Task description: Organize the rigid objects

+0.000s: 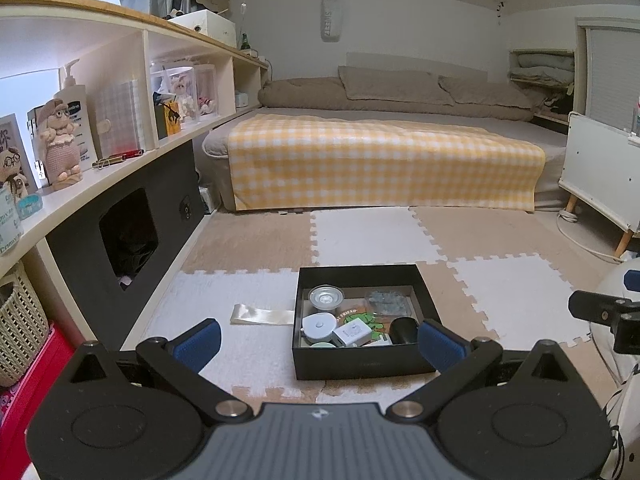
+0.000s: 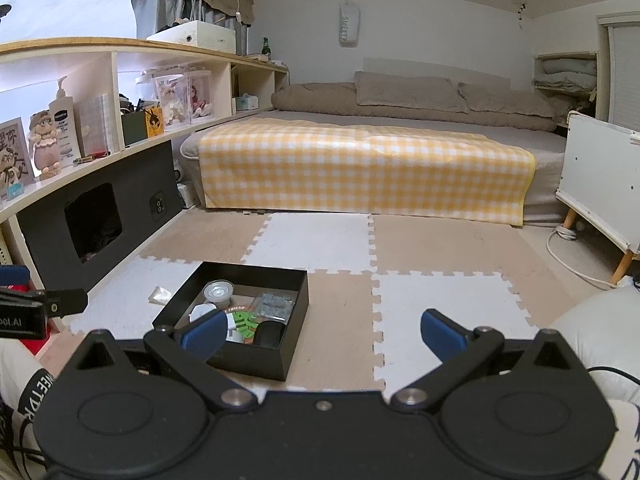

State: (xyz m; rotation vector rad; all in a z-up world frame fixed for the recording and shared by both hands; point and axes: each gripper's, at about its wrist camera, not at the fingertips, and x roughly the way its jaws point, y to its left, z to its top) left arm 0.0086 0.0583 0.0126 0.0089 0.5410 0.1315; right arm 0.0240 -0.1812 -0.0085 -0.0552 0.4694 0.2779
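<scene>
Box: black box (image 1: 362, 364) at lower centre, on floor mat, already holding small items
Left hand-held gripper (image 1: 320, 344): wide, empty
Right hand-held gripper (image 2: 322, 336): wide, empty
Left over: ribbon strip (image 1: 262, 315) beside box, likely near done

A black open cardboard box (image 1: 362, 366) is sitting on the foam puzzle-mat floor (image 1: 500, 292), holding small items; a flat cream strip (image 1: 262, 315) is lying left of it.

The right tongs (image 2: 322, 334) hide the black box's (image 2: 256, 354) near corner; its contents are too small to identify.
</scene>
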